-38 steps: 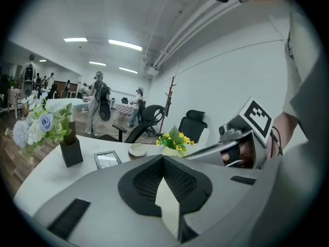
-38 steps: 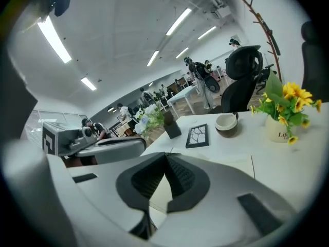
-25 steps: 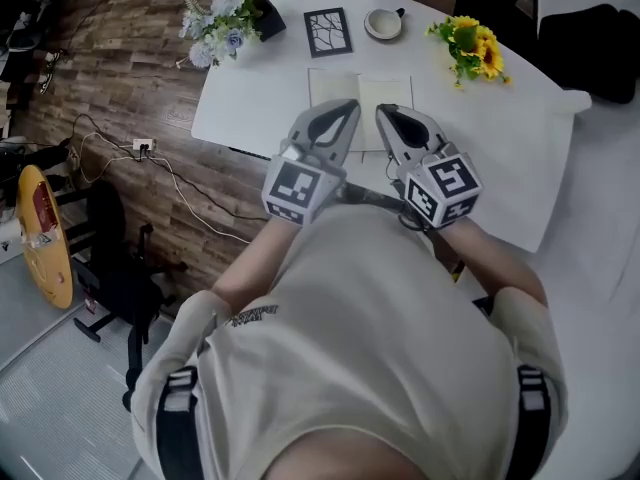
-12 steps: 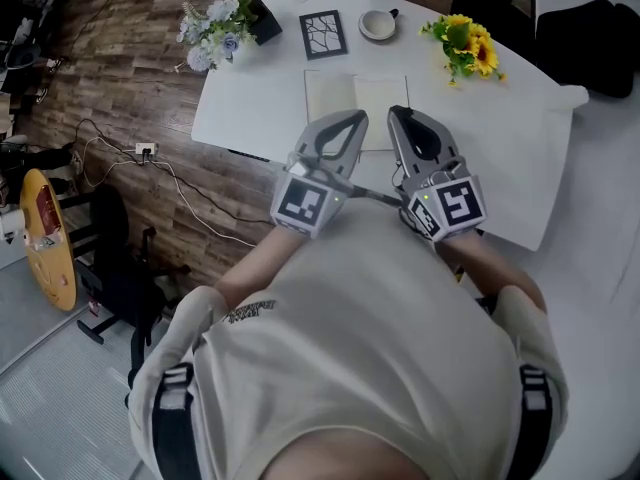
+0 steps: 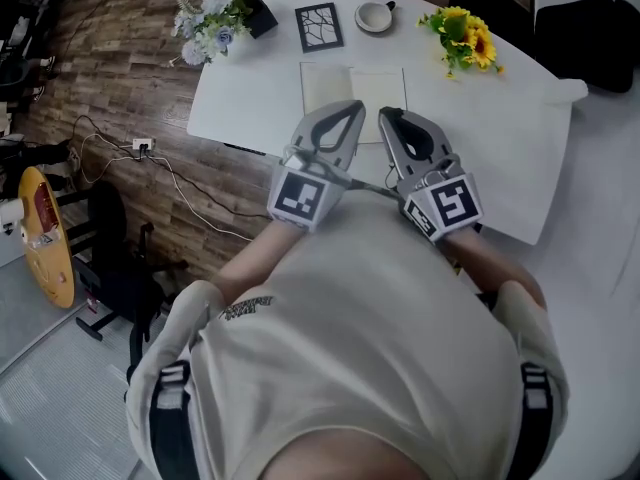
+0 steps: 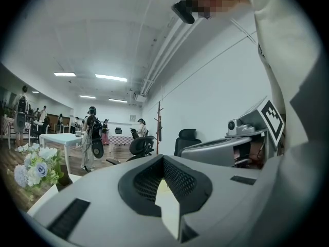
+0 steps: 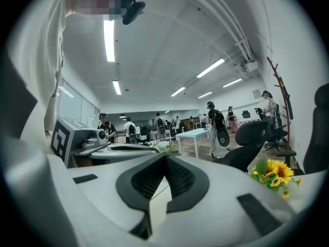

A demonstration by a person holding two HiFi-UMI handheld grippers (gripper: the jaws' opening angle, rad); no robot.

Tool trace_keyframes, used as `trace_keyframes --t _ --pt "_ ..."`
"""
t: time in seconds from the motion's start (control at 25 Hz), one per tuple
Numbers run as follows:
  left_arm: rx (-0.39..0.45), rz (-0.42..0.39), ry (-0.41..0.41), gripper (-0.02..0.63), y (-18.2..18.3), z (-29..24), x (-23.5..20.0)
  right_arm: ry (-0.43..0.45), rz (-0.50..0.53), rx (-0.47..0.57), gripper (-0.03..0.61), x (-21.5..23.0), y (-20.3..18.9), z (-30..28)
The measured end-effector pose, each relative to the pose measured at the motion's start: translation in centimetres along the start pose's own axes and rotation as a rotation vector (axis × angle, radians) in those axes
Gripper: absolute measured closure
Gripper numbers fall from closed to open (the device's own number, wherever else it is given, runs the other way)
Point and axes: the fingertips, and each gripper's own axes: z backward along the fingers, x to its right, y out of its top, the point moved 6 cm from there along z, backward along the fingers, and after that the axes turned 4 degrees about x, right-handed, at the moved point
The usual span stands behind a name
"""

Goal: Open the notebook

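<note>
The notebook [image 5: 352, 90] lies open on the white table [image 5: 250, 103], its two pale pages flat. I hold both grippers close in front of my chest, above the table's near edge and short of the notebook. My left gripper [image 5: 352, 108] has its jaws together with nothing in them, and my right gripper [image 5: 387, 116] is likewise shut and empty. In the left gripper view the left gripper [image 6: 163, 159] points level across the room. The right gripper [image 7: 165, 159] does the same in the right gripper view. Neither touches the notebook.
Behind the notebook stand white-blue flowers [image 5: 207, 23], a framed black-and-white pattern [image 5: 322, 26], a cup on a saucer [image 5: 376, 15] and sunflowers [image 5: 466, 36]. A black office chair [image 5: 120, 258] and cables lie on the wooden floor at left. Several people stand far off in the room.
Both grippers have risen a little in front of my chest, still shut. The notebook lies open as before.
</note>
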Motion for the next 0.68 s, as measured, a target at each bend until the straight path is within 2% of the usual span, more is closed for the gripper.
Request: trace_keyframes --t 0.68 --pt "-0.046 -0.001 -0.018 0.612 -0.74 0.05 0.45 0.002 -0.003 -0.027 0.577 -0.1 -0.29 -0.34"
